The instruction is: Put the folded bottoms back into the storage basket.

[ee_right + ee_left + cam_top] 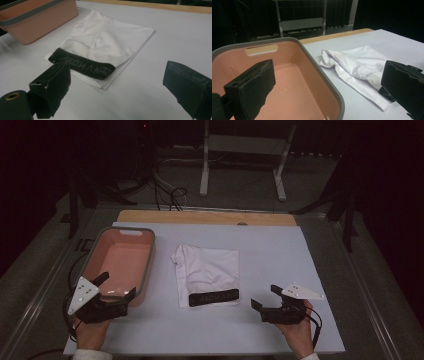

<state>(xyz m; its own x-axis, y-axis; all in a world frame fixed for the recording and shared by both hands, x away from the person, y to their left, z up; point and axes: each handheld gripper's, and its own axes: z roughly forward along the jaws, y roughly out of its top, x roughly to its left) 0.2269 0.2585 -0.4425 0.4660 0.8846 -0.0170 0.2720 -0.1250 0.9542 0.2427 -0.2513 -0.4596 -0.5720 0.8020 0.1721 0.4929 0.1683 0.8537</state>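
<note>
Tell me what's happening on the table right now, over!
Left gripper and right gripper open, holding nothing. White shorts folded flat mid-table, untouched. Pink bin empty beside them. Nothing in the way.

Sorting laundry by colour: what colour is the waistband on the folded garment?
Black, with faint lettering, on the white garment's waistband; clearest in the right gripper view.

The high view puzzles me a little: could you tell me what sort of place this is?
Probably a lab or studio bench set up for recording handling work. A pale sheet covers the table, a metal stand rises against dark surroundings, cables trail on the floor, and only a pink bin and folded white garment are laid out.
</note>
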